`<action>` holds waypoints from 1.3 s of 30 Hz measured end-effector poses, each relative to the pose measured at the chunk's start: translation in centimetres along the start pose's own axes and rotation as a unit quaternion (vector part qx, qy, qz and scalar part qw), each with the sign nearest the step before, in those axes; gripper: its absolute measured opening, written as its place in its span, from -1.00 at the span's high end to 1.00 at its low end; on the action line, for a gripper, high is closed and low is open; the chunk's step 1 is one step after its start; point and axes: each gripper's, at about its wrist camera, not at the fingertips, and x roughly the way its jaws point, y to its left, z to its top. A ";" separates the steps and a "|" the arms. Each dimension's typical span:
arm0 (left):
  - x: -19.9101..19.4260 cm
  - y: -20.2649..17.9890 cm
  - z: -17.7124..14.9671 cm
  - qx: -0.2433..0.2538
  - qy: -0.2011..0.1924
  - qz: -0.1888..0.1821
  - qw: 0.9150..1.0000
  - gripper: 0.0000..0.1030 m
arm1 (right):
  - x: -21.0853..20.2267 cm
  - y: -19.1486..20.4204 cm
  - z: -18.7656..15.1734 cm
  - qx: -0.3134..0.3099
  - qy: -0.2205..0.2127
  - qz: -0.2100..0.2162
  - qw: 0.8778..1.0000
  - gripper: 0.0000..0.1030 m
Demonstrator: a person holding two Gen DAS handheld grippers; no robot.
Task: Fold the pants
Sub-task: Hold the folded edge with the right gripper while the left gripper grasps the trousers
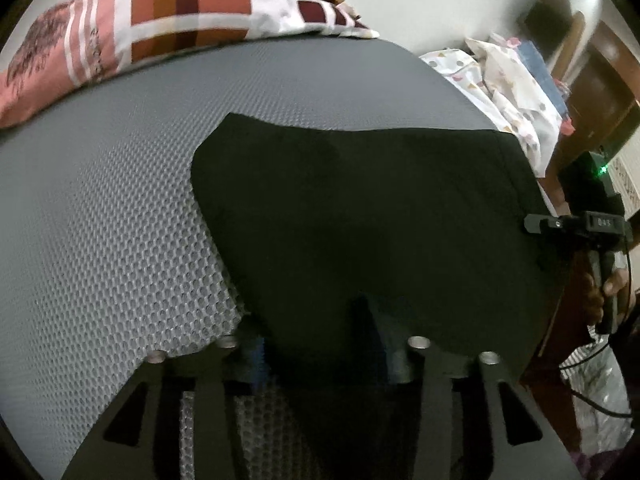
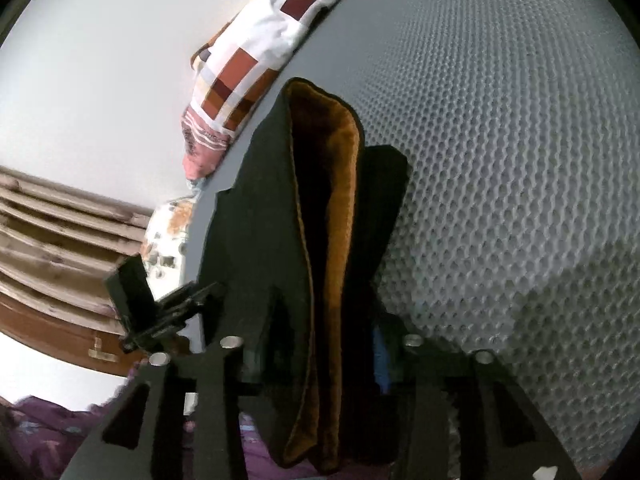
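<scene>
The black pants [image 1: 360, 208] lie on a grey honeycomb mat [image 1: 100, 220]. My left gripper [image 1: 324, 344] is shut on the near edge of the pants, whose cloth covers the gap between the fingers. The right gripper [image 1: 536, 222] shows at the pants' right edge in the left wrist view. In the right wrist view my right gripper [image 2: 320, 344] is shut on the pants [image 2: 280, 200], with the brown fleece lining [image 2: 340, 220] showing between folded layers. The left gripper [image 2: 188, 300] shows at the left there.
A checked pink and white pillow [image 1: 160, 20] lies at the mat's far edge. Patterned white bedding [image 1: 508, 92] is piled at the right. A dark wooden door [image 1: 600, 80] stands beyond. Wooden slats [image 2: 60, 240] and purple cloth [image 2: 40, 440] lie left of the mat.
</scene>
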 end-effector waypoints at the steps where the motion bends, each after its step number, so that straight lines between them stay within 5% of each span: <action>1: 0.0 0.1 0.0 0.000 0.002 -0.002 1.000 -0.13 | 0.1 0.3 0.1 -0.005 0.003 -0.001 1.000 0.17; 5: 0.2 -0.9 -0.5 0.042 0.015 -0.017 0.999 -0.52 | 0.2 0.7 0.4 -0.015 0.006 0.000 1.000 0.08; 8: 0.6 -2.2 -0.6 0.077 0.018 -0.035 0.996 -0.58 | 0.4 0.6 0.8 -0.006 -0.004 0.011 1.000 0.07; 10: 0.6 -1.8 -0.4 0.056 0.005 -0.049 0.997 -0.58 | 0.8 1.2 0.6 -0.021 -0.001 0.002 1.000 0.19; 13: 0.2 -1.0 -0.4 0.037 -0.018 -0.038 0.998 0.12 | 1.1 0.9 0.0 -0.003 -0.006 0.016 1.000 0.39; 17: -0.9 1.3 -0.4 -0.023 -0.032 -0.058 0.998 0.52 | 0.6 0.8 -0.8 0.024 -0.022 0.040 0.999 0.45; 34: -7.3 3.4 -0.1 0.008 -0.091 0.013 0.996 0.74 | 5.2 6.2 -2.2 0.035 -0.027 0.120 0.992 0.49; 39: -7.9 6.9 -0.5 -0.034 -0.085 -0.013 0.996 0.74 | 6.8 7.7 -1.9 0.015 -0.011 0.100 0.995 0.50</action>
